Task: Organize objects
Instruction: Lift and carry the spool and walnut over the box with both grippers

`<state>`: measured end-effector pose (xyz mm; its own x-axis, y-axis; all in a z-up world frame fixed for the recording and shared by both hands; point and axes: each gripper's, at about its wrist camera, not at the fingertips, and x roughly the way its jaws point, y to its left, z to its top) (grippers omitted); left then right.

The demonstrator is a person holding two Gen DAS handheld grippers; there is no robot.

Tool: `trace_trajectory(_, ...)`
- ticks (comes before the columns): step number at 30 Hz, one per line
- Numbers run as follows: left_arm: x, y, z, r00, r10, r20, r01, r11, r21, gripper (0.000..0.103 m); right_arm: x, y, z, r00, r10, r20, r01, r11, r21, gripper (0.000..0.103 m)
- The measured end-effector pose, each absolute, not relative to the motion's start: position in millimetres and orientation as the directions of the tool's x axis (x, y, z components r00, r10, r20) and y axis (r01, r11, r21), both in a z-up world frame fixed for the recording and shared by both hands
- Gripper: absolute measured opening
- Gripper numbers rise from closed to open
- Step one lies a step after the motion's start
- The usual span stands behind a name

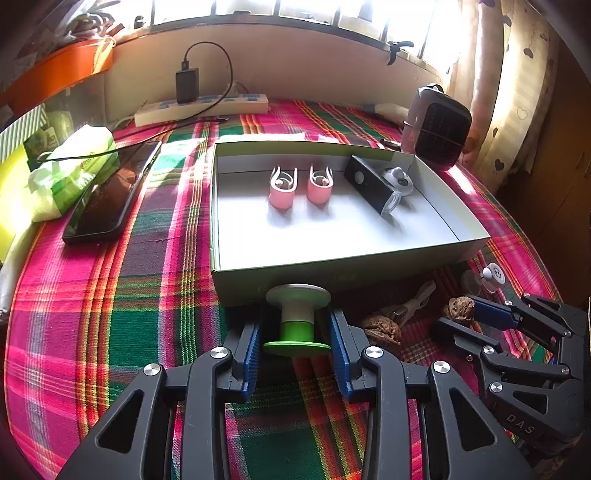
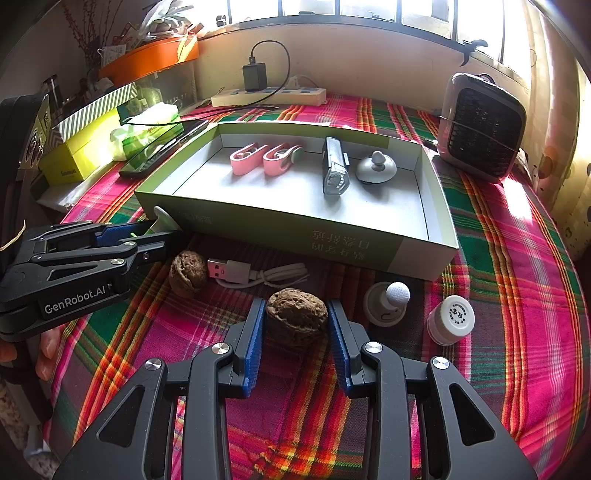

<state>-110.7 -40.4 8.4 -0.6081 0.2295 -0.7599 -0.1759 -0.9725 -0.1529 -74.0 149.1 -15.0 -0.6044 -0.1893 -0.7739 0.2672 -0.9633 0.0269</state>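
Left hand-held gripper [image 1: 297,341] is clamping a green spool [image 1: 297,321] at the box's [image 1: 332,273] near wall; right hand-held gripper [image 2: 296,332] is squeezing a walnut [image 2: 296,316] on the table [image 2: 517,295], both apparently being readied for boxing.

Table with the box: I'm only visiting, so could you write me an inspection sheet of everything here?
Surface: plaid tablecloth, partly sunlit.
Job's things: open box holding two pink clips, a black lamp and a grey knob. Outside it are a second walnut, a white bottle and a white-tipped knob.
Clutter: phone and tissue pack, left of the box.
Grippers: left gripper closed on a green spool in front of the box; right gripper closed on a walnut.
Cables: loose USB cable in front of the box; power strip with a charger by the wall.
Surroundings: small heater; window behind.
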Motion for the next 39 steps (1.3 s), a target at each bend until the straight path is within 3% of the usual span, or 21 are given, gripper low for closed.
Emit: trace_trajectory(39,-91.3,-39.3,26.5,-0.641,0.241,-0.729,-0.186,-0.970,-0.158,0.032,-64.1,151.2,0.2,-0.638,-0.223,-0.737,0.267,-0.962,0.060,0.034)
